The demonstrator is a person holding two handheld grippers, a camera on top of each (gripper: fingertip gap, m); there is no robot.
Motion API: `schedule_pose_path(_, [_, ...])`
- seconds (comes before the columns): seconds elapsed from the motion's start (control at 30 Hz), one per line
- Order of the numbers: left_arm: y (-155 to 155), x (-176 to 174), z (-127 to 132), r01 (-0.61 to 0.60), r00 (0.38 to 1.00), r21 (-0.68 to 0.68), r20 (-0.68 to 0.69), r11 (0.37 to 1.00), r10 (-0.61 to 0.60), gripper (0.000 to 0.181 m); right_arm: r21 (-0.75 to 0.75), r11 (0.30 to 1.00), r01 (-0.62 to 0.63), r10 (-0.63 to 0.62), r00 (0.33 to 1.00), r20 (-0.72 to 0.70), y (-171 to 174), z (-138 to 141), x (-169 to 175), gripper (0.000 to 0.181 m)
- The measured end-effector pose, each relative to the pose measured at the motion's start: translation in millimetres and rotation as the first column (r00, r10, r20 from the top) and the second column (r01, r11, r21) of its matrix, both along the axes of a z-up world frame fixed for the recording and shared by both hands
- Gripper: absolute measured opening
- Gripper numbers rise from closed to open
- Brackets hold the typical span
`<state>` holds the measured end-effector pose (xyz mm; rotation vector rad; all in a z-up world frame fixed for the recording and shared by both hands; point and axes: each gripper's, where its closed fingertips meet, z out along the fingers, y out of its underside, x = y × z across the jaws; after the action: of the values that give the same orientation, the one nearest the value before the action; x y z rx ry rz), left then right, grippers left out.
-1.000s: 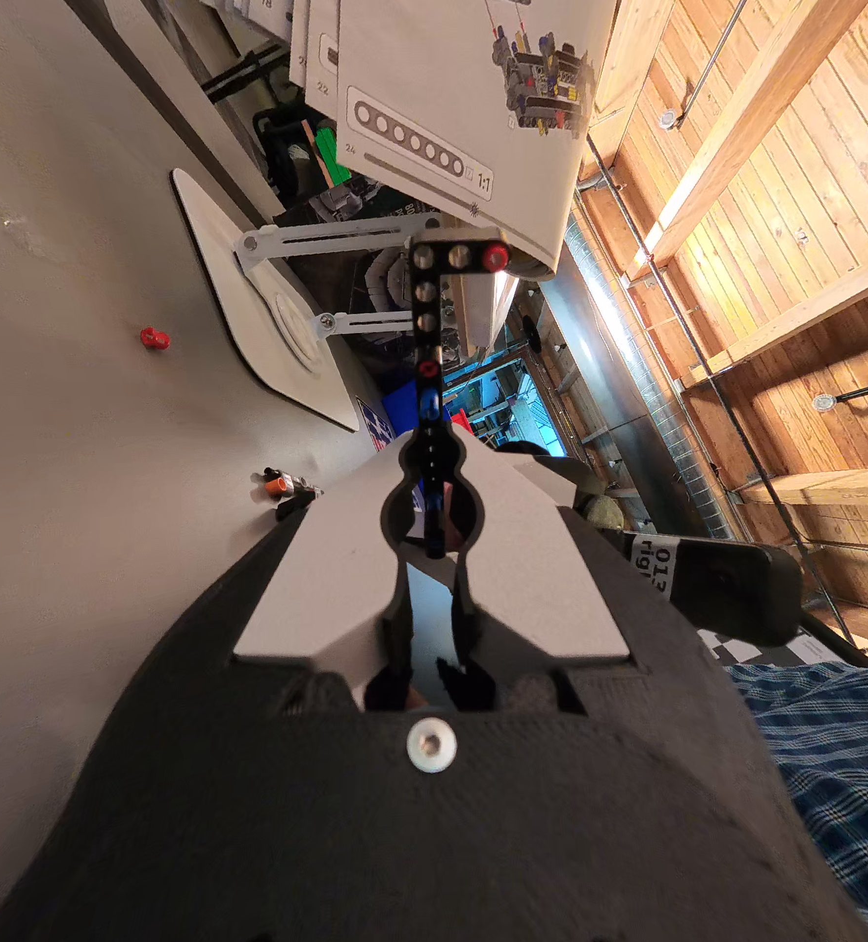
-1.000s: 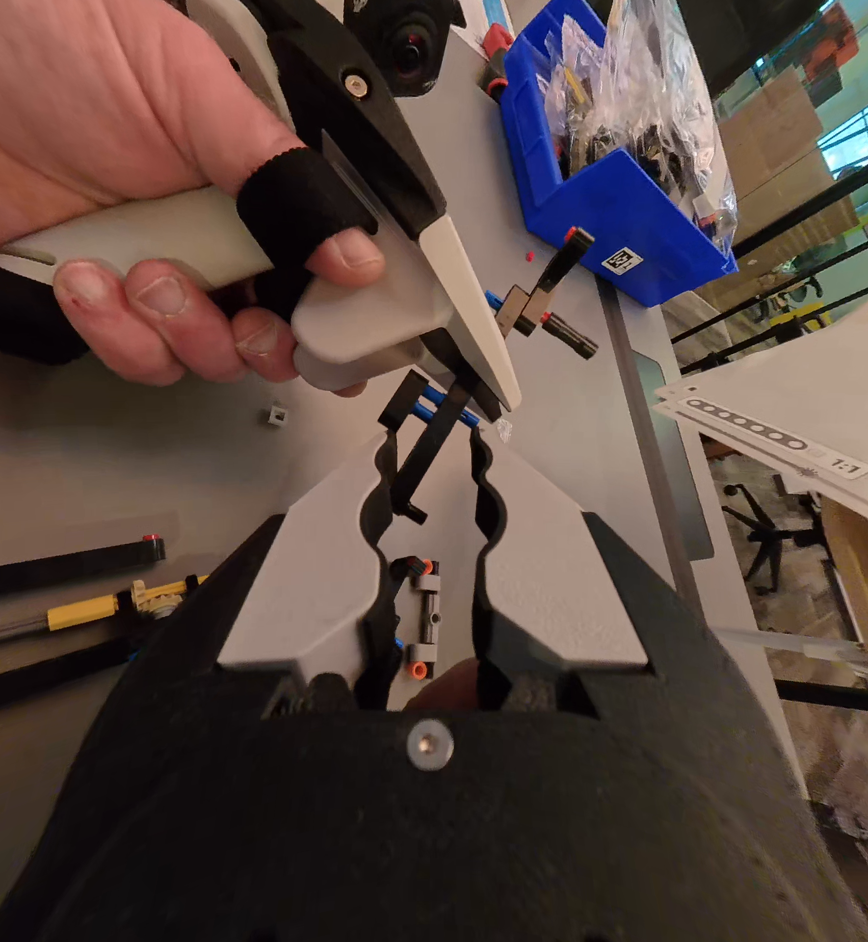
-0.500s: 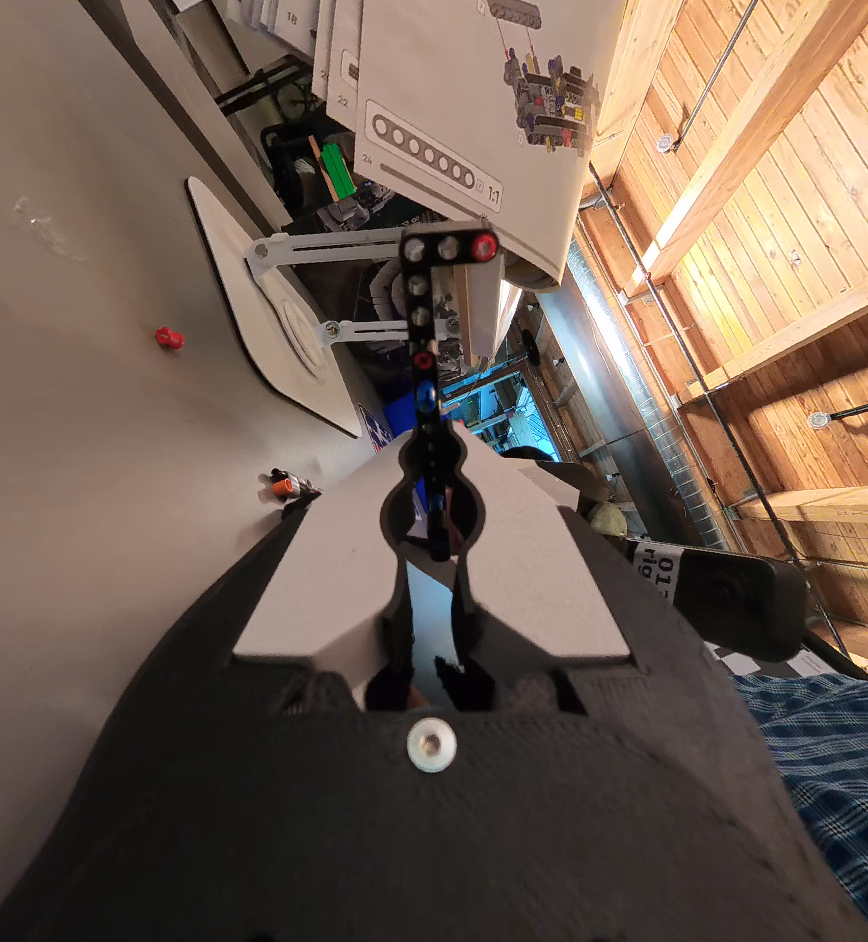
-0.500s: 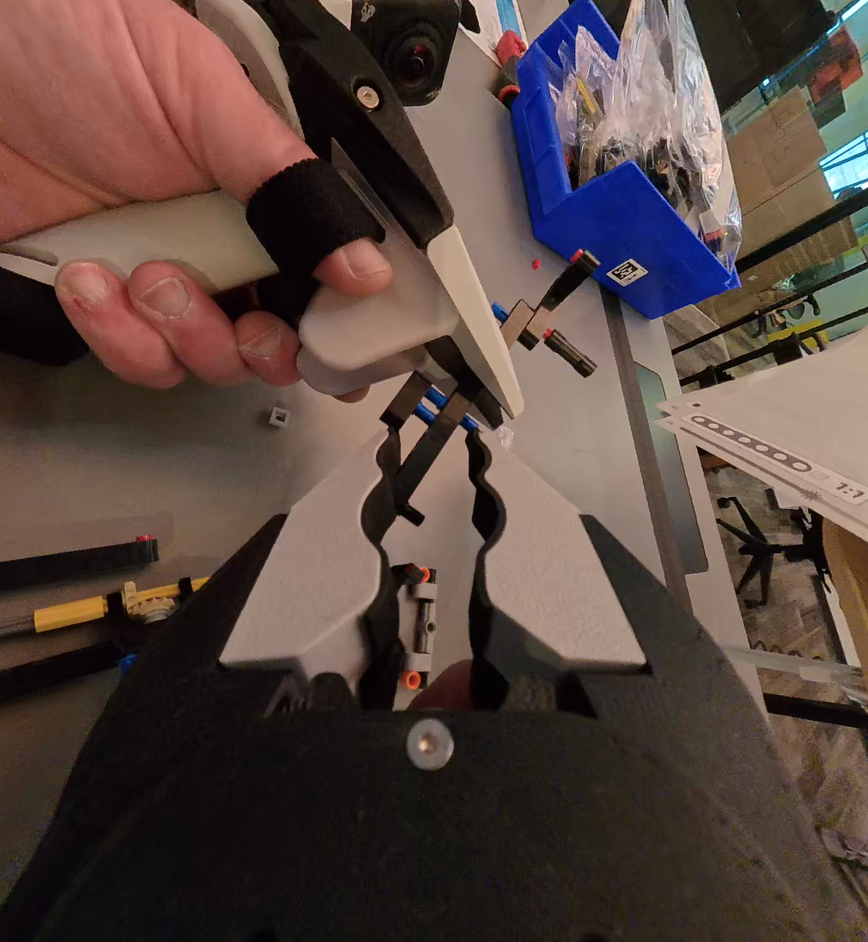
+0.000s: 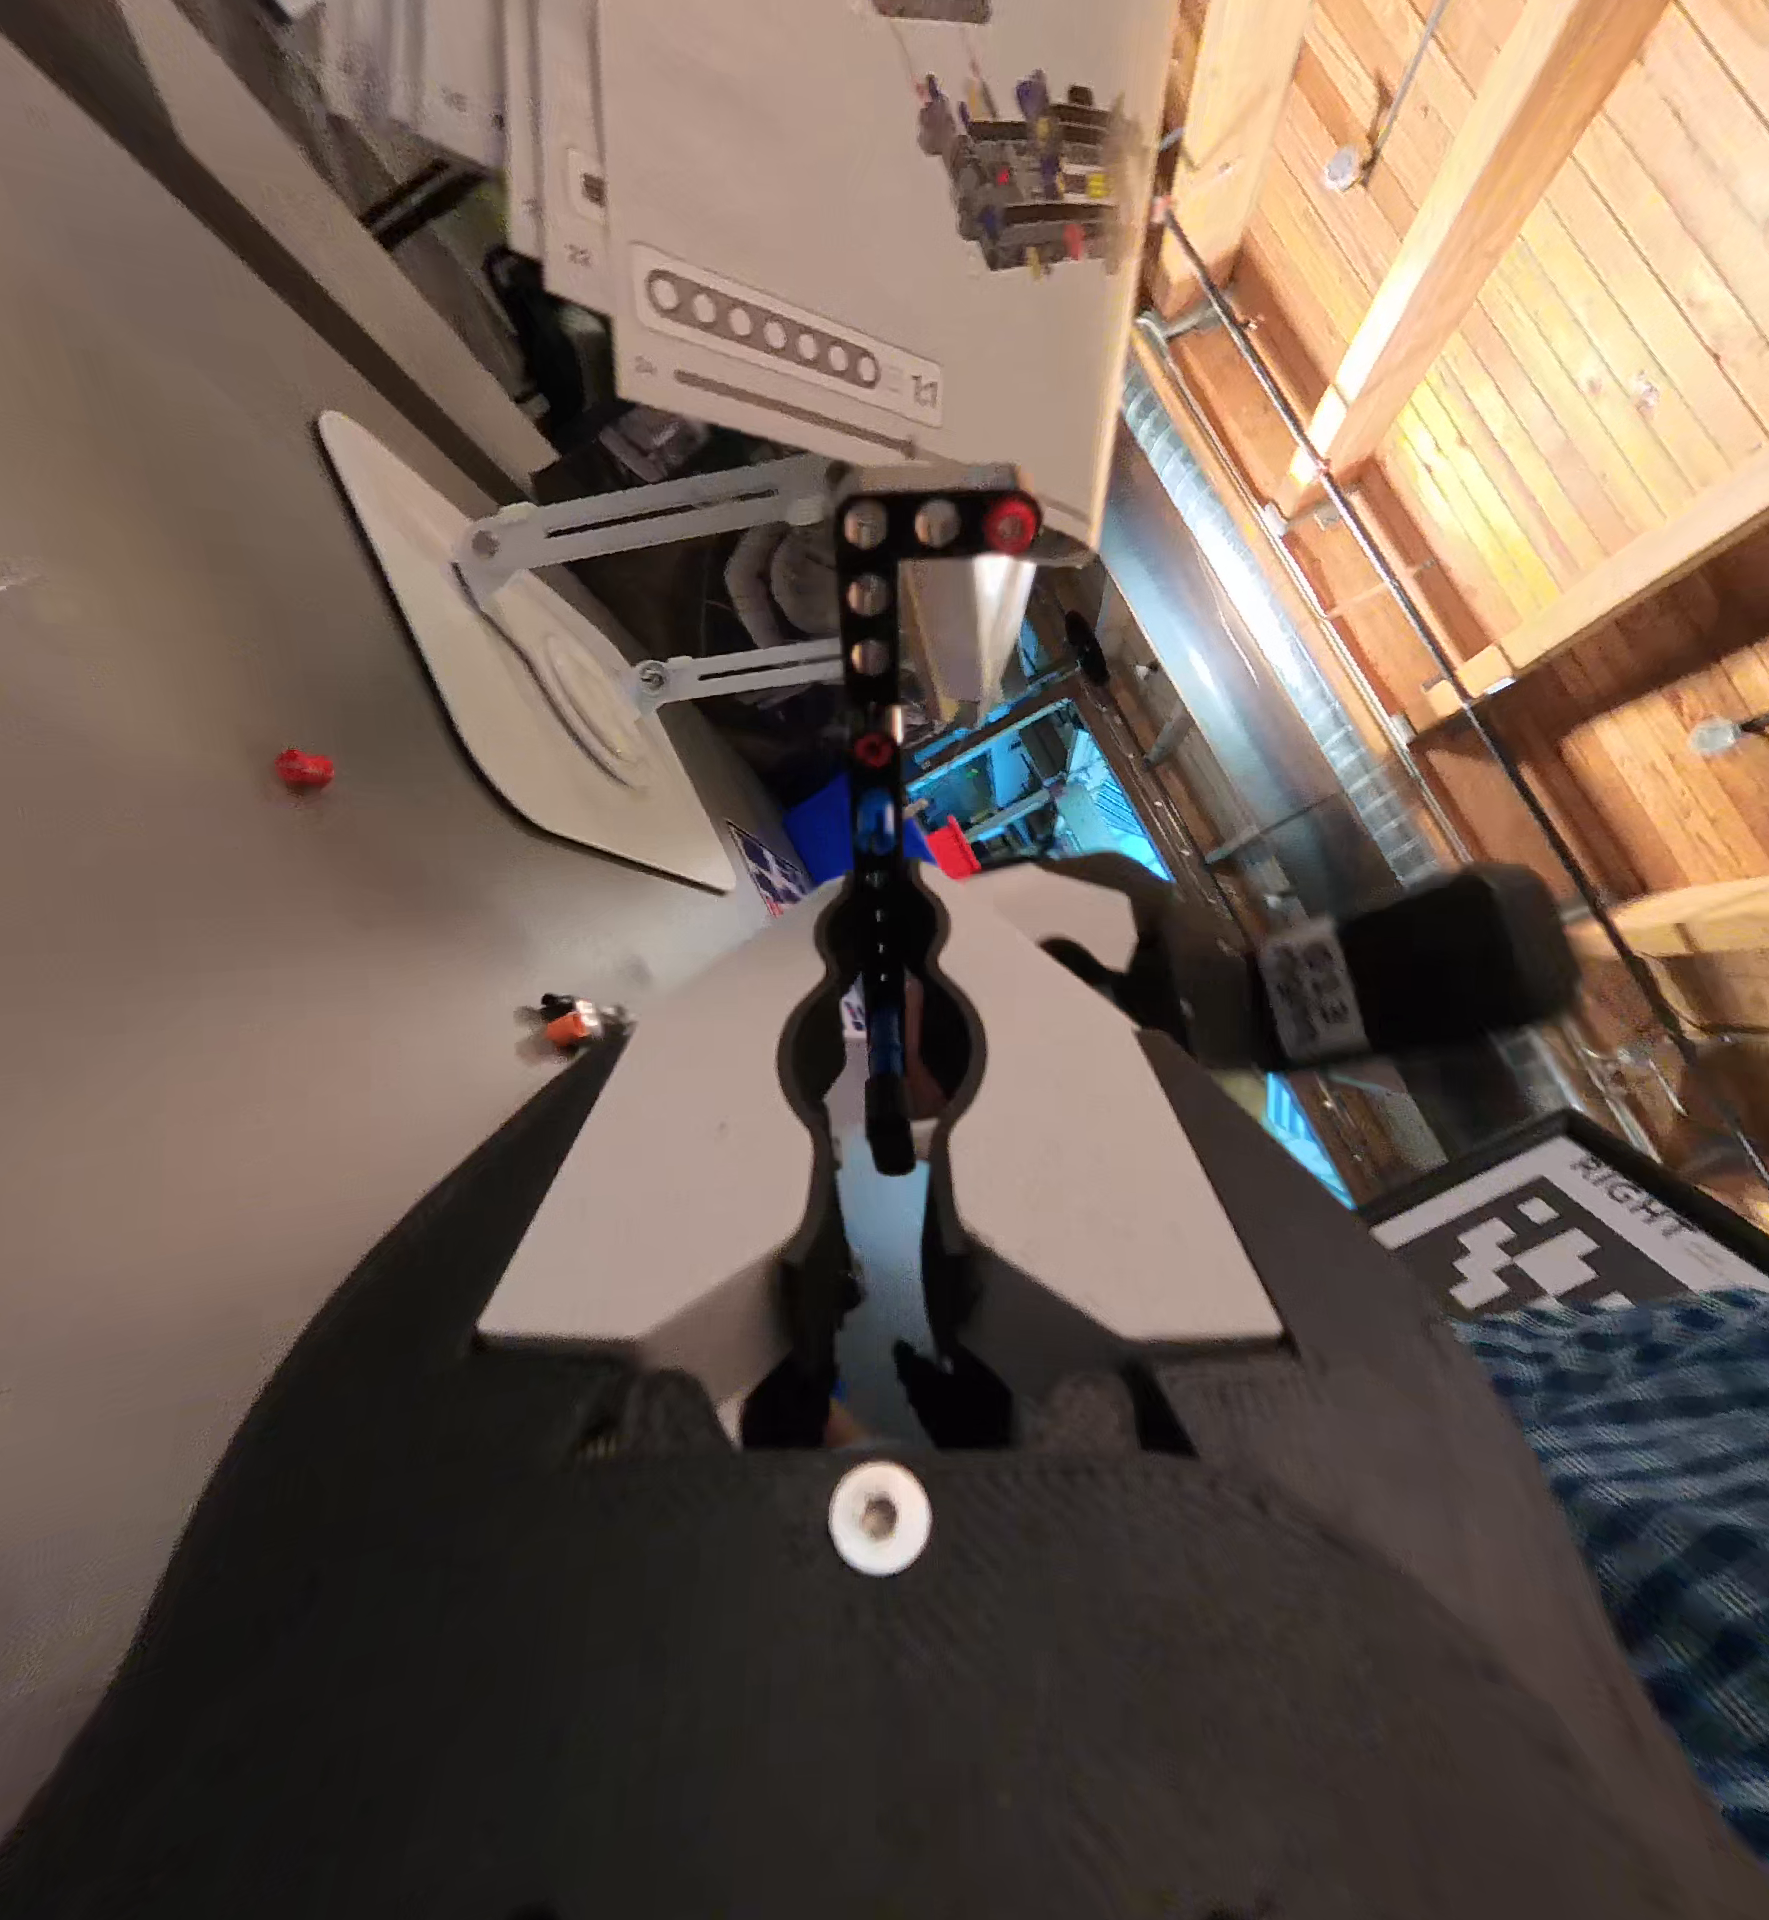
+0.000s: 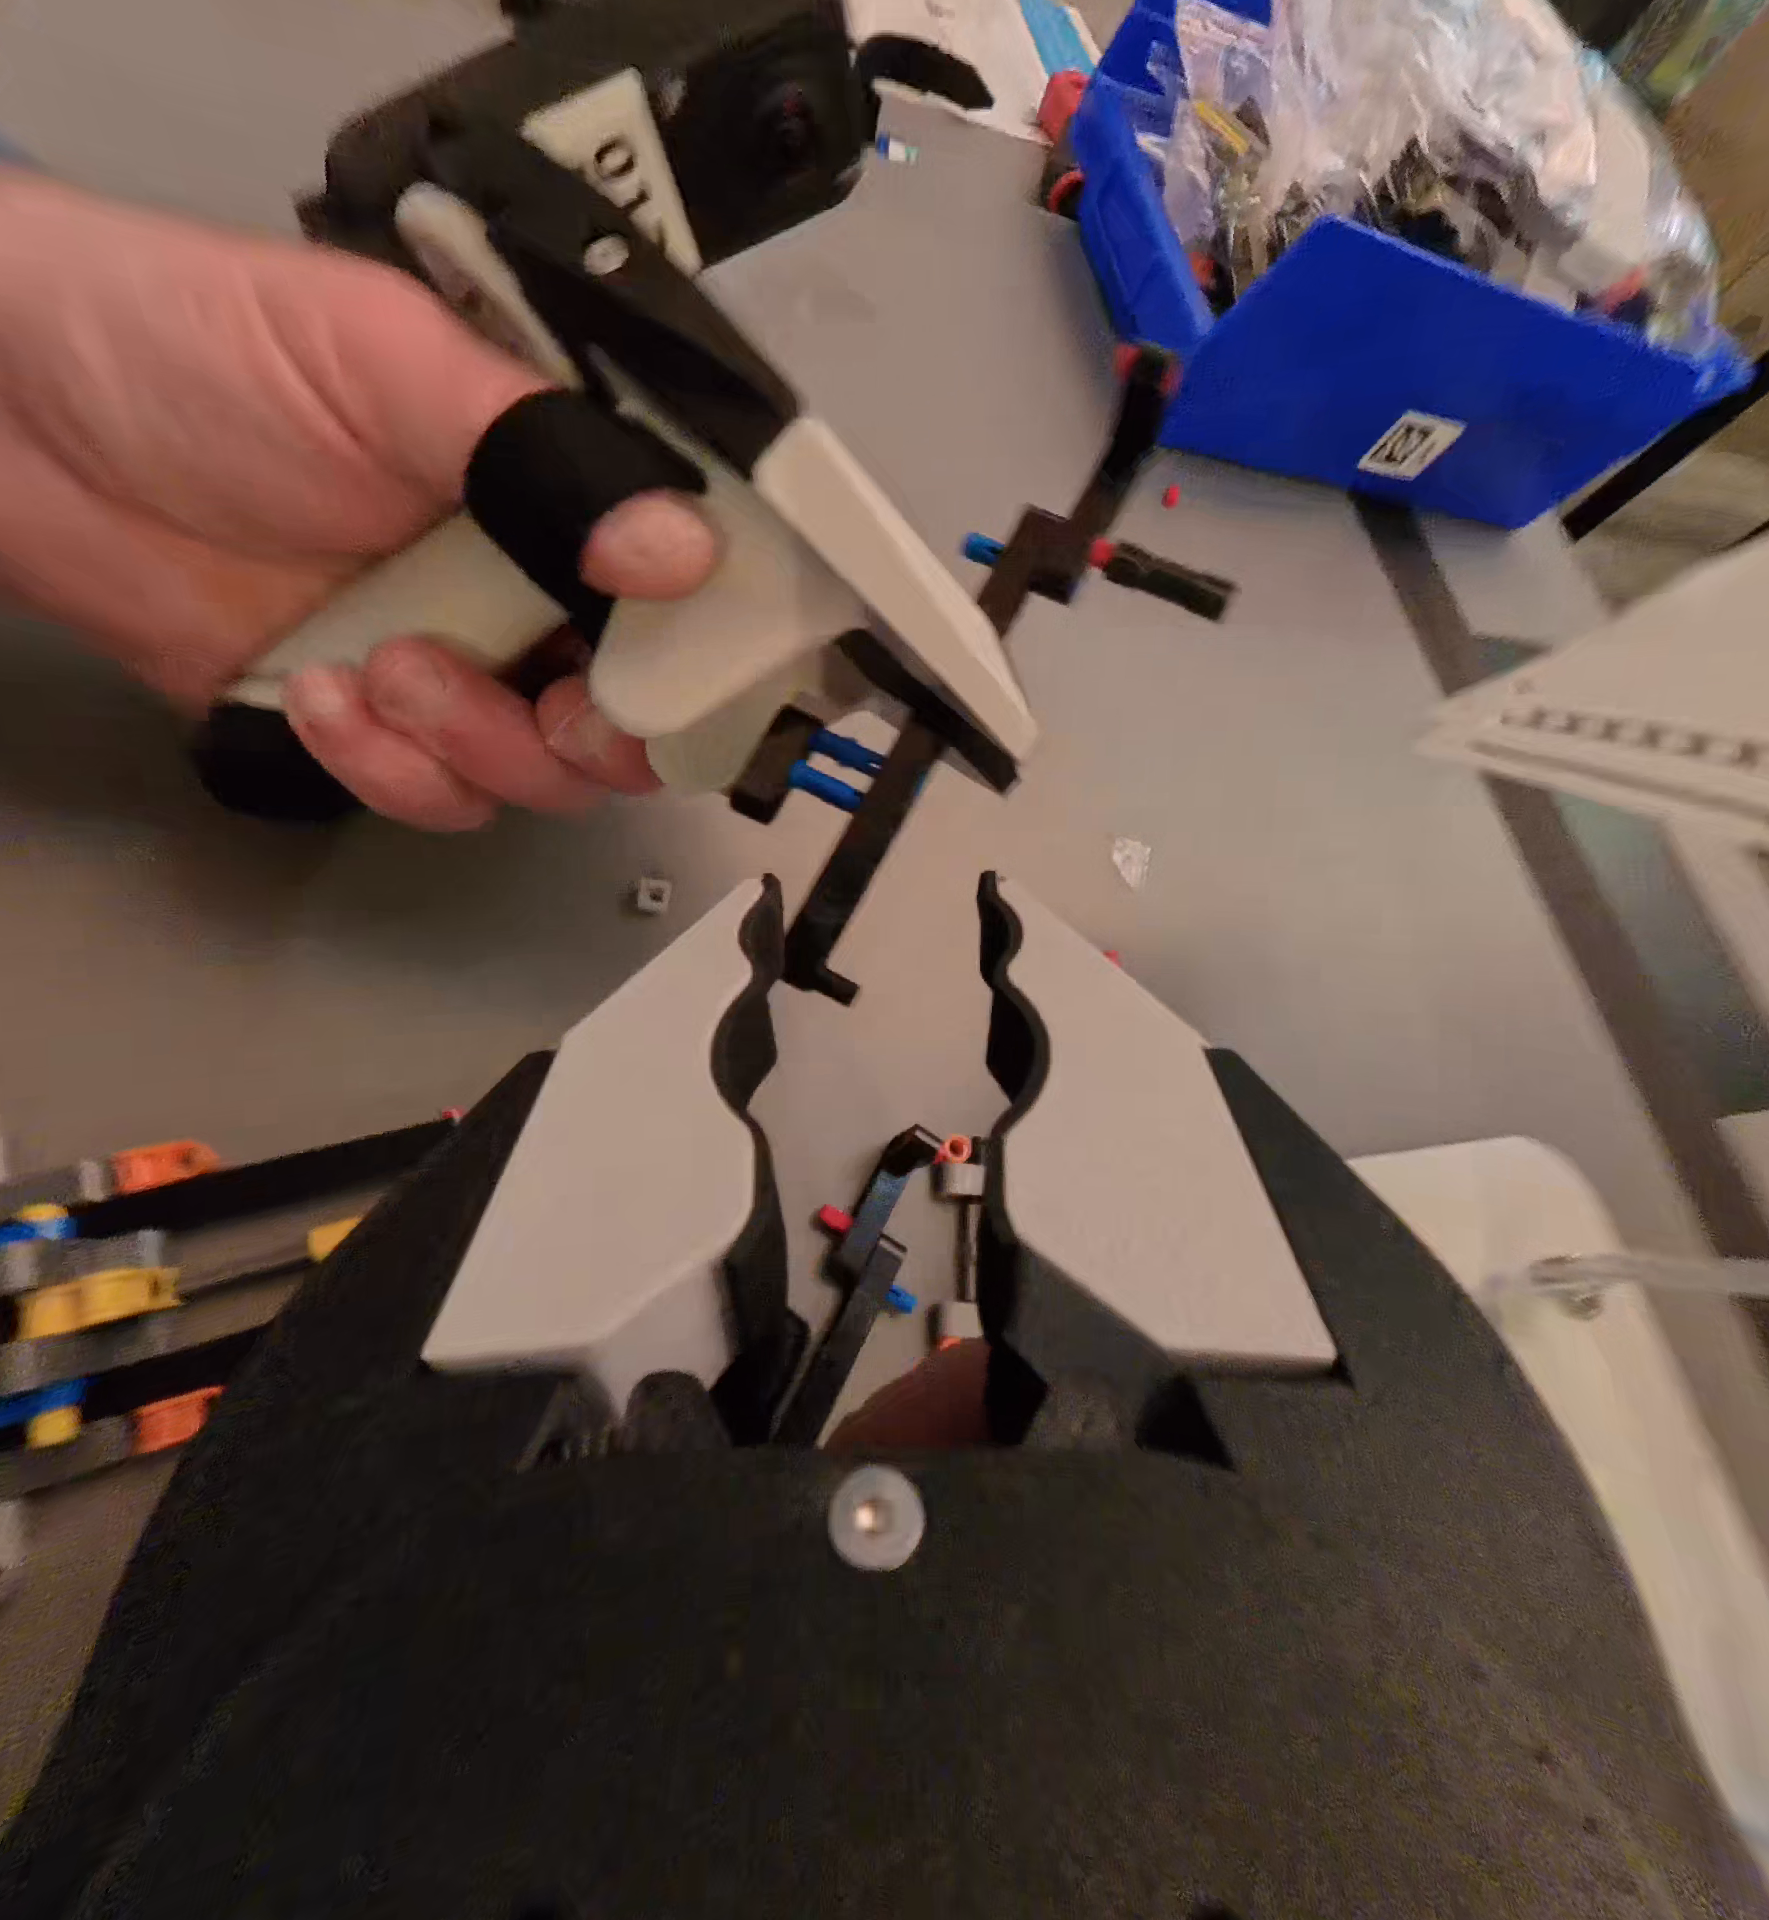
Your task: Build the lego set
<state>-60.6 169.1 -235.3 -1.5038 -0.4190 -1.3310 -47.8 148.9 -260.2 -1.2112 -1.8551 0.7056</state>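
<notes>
My left gripper (image 5: 880,909) is shut on a black L-shaped beam (image 5: 872,623) that carries red and blue pins and sticks out ahead of the fingers, off the table. In the right wrist view a hand holds that left gripper (image 6: 921,717), and the beam (image 6: 864,862) runs slantwise through it. My right gripper (image 6: 875,894) is open and empty. The beam's lower end lies just inside its fingertips, close to the left finger (image 6: 672,1091). A small black subassembly (image 6: 875,1226) with red, orange and blue pins lies on the grey table (image 6: 1223,831) between my right fingers.
A blue bin (image 6: 1379,353) with bags of parts stands at the back right. Instruction sheets (image 6: 1638,738) hang on a white stand (image 5: 506,665). A long black, yellow and orange build (image 6: 59,1299) lies at the left. Loose bits: red pin (image 5: 303,769), orange piece (image 5: 568,1023).
My right gripper has opened a little wider and drawn back, so the beam's end sits shallower between its fingers. The left gripper still holds the beam; the right gripper shows closer beside it.
</notes>
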Motion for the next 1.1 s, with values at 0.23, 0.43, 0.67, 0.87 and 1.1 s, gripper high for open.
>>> schedule_pose_path(0.23, [-6,17,18,0.106,0.992,0.081,-0.077,0.991,-0.1,0.006,-0.513,0.857,-0.054,0.077,0.997,0.024,-16,16,4,0.01])
schedule_pose_path(0.43, [-10,17,32,0.134,0.988,0.137,-0.096,0.981,-0.121,0.006,-0.669,0.738,-0.088,0.046,0.996,-0.081,-14,31,4,0.006])
schedule_pose_path(0.67, [-17,22,30,0.16,0.968,0.142,-0.216,0.977,-0.127,0.023,-0.834,0.533,-0.143,-0.096,0.969,-0.227,0,54,7,0.006])
schedule_pose_path(0.87, [-17,27,38,0.153,0.955,0.171,-0.278,0.973,-0.101,0.005,-0.874,0.455,-0.171,-0.148,0.953,-0.263,-1,60,8,0.005])
schedule_pose_path(1.1, [-22,27,42,0.187,0.95,0.17,-0.282,0.968,-0.134,0.009,-0.883,0.416,-0.216,-0.193,0.928,-0.318,1,73,8,0.005])
